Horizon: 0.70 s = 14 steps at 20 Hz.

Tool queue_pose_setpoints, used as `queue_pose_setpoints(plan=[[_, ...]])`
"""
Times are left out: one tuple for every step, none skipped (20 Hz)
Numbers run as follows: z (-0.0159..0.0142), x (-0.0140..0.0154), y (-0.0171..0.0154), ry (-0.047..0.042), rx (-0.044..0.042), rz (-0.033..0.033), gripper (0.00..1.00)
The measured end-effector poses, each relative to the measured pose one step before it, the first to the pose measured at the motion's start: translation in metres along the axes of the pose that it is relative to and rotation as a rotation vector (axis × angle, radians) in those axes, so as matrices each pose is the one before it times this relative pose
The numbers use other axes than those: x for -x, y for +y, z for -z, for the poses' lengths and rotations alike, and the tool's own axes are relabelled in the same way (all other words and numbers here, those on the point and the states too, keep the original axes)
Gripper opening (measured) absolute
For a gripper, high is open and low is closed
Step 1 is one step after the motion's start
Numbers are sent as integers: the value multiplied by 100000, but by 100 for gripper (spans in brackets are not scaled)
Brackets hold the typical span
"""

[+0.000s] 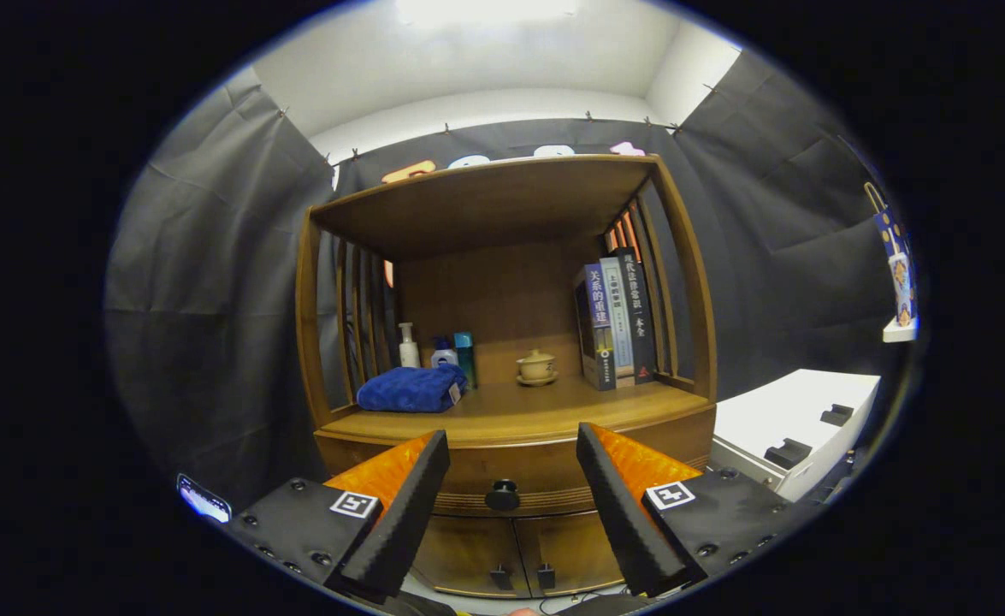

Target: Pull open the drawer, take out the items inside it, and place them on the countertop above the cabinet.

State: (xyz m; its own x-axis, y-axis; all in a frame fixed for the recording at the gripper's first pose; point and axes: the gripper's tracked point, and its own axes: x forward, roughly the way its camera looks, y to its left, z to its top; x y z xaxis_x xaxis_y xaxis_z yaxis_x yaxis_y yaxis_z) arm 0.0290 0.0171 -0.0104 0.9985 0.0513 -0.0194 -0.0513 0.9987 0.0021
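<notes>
From where I'm standing the gripper (pixel 512 449) has its fingers spread wide with nothing in them, lined up either side of the drawer's dark round knob (pixel 502 494), which sits lower centre of the frame, beyond the tips. The drawer (pixel 515 475) is shut, just under the countertop (pixel 536 411) with the blue towel (pixel 410 389) and teacup (pixel 536 366). That knob looks small, hard and probably a bit slick, so I'd pinch it squarely. Solid wood drawer, likely some drag; contents hidden.
</notes>
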Motion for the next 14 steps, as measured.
queue_pose_setpoints(plan=[[119, -761, 122, -61, 945, -768, 98], [232, -812, 180, 167, 1025, -701, 98], [316, -717, 97, 865, 1001, -273, 98], [587, -809, -1, 1339, 361, 414, 98], [768, -915, -84, 1434, -318, 159, 98], [827, -806, 313, 1820, -366, -325, 98], [964, -825, 383, 2260, -47, -80, 98], [1155, -733, 118, 2332, 397, 246, 98], [1220, -818, 31, 2128, 510, 558, 98], [1205, -764, -26, 1807, 548, 1057, 98], [1115, -656, 45, 1669, 75, 1022, 97], [1166, -498, -40, 1795, -336, 841, 95], [1121, -360, 19, 2202, -57, 769, 93], [922, -552, -32, 1568, -152, 526, 92]])
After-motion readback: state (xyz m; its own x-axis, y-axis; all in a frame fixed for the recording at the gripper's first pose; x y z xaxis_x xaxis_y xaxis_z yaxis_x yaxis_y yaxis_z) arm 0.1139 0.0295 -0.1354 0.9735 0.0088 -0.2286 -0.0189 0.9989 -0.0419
